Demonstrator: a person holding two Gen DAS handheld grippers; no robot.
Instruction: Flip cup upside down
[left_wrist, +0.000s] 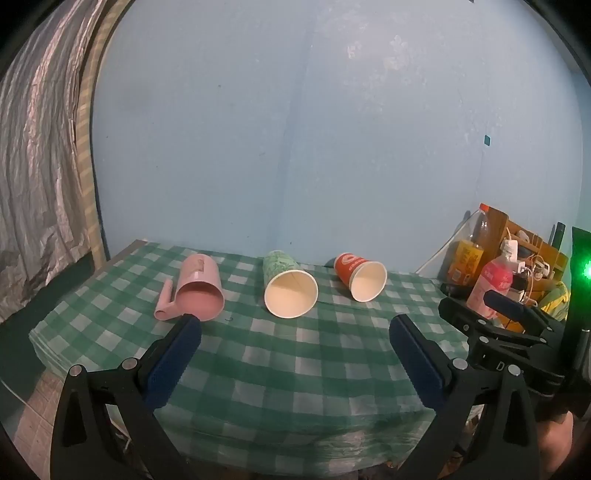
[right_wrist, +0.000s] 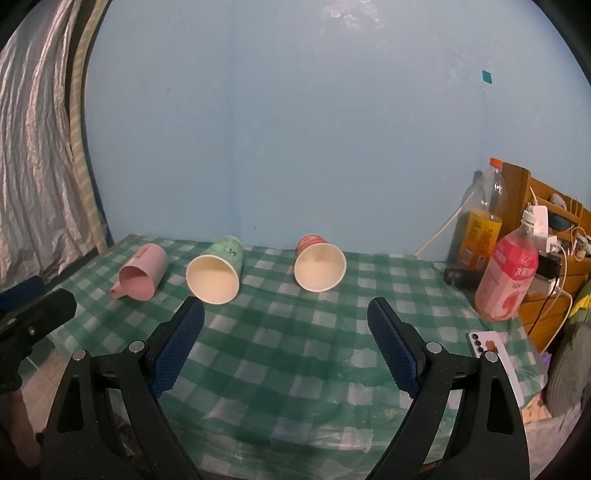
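Three cups lie on their sides in a row along the far part of the surface (left_wrist: 258, 354), which wears a green and white checked cloth, and all three mouths face this way. On the left is a pink plastic cup (left_wrist: 197, 290) with a handle sticking out to its left. In the middle lies a green patterned paper cup (left_wrist: 288, 282), and to the right of it, a little apart, a red paper cup (left_wrist: 360, 275).

The left tool (left_wrist: 295, 330) hangs over the near part of the cloth with its blue pads spread wide and nothing between them. The tip of its left finger sits just in front of the pink cup's rim. The right tool (right_wrist: 284, 314) hovers alongside, equally wide open and empty, with the green cup's mouth just beyond its left finger.

At the right edge stand a pink drink bottle (right_wrist: 508, 280) and a taller bottle (right_wrist: 482, 225) with an orange label, and a phone (right_wrist: 495, 354) lies near them on the cloth.
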